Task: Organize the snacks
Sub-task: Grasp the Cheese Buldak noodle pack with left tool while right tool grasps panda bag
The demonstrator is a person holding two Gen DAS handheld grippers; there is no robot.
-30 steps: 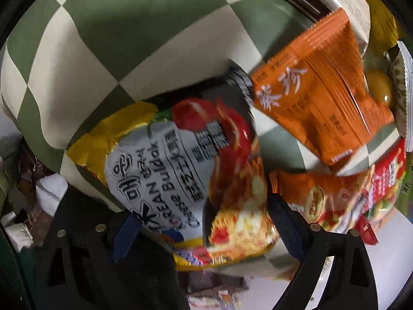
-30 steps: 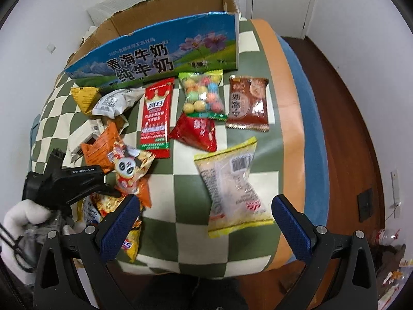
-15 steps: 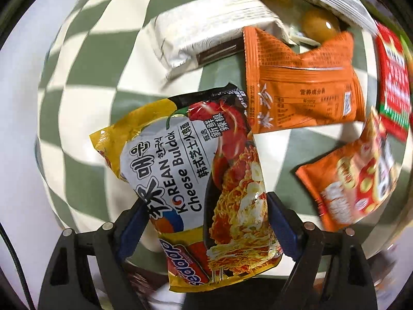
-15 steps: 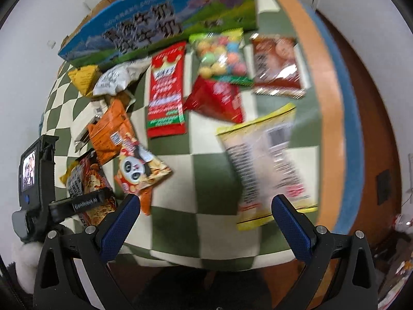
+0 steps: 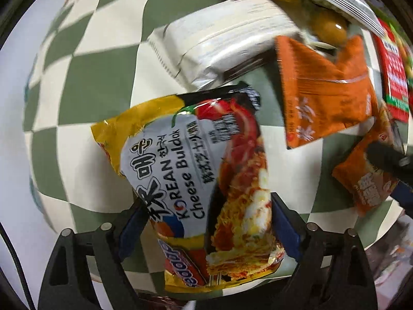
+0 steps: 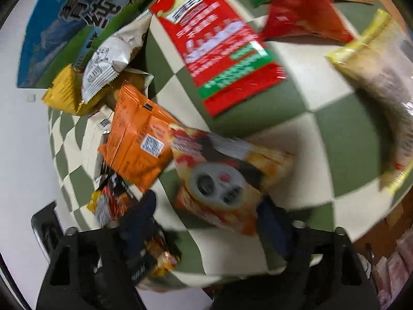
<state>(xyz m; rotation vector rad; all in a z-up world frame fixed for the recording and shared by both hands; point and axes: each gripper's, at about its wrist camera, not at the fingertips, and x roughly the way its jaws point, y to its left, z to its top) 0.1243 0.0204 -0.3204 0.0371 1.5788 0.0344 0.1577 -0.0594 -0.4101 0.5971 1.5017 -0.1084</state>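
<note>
Pinching the Cheese Buldak noodle packet (image 5: 204,180) at lower centre, the left gripper (image 5: 206,230) had its jaws opening yet touching both packet edges. The right gripper (image 6: 206,222) jaws were closing around the panda snack bag (image 6: 224,178) on the checkered cloth (image 6: 322,134).

Snacks, assorted, on green-and-cream checked cloth:
- Korean cheese noodle packet (image 5: 206,180): yellow, grey and red; lifted, long axis toward the camera.
- White wrapped bar (image 5: 222,41): flat, just beyond the noodle packet.
- Orange sachet (image 5: 322,98): back side up, beside the bar.
- Panda-print orange packet (image 6: 224,178): flat, overlapping the sachet's edge.
- Long red packet (image 6: 219,44): flat, diagonal.
- Red triangular pouch (image 6: 302,13): beyond it.
- Clear yellow-edged bag (image 6: 379,87): far right.
- Grey-white wrapper (image 6: 111,59) over a yellow pouch (image 6: 67,93).
</note>
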